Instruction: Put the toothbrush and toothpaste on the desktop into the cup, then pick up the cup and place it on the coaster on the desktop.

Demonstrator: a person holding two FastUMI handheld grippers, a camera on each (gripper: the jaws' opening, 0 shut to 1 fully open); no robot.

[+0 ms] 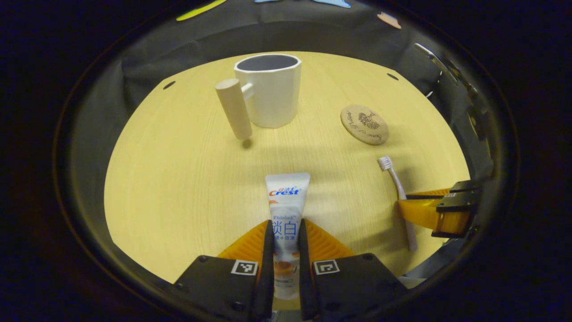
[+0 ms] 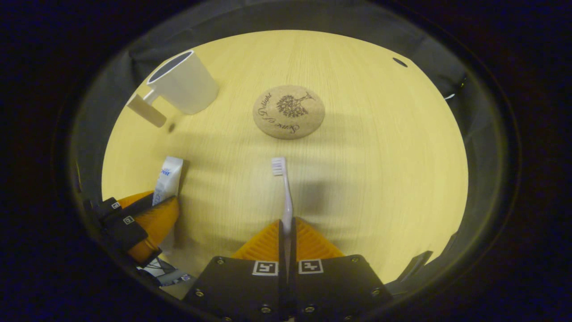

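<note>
You are clamping the toothpaste (image 1: 287,210) in your left gripper (image 1: 286,237), both orange fingers pressing the tube's flat sides near its lower half while its crimped end is pointing away toward the far side of the desktop (image 1: 178,188). The tube looks soft and light, so it will likely squash and bend under a hard squeeze; you are probably safer holding it low, near the stiffer cap end, and keeping the pressure mild.

Your right gripper (image 2: 286,232) is closing tightly on the toothbrush (image 2: 285,192), gripping the handle while the bristled head is sticking out ahead. It is a thin, stiff, light stick with a smooth handle, so it may pivot or slip between the pads; a hold nearer the middle should steady it.

Farther off, the coaster (image 2: 288,112) is lying flat just beyond the brush head, right of the cup. At the far left, the white cup (image 1: 269,89) is standing upright with its mouth open and its wooden handle (image 1: 234,108) facing left. It looks rigid and easy to tip, so drop both items in gently.
</note>
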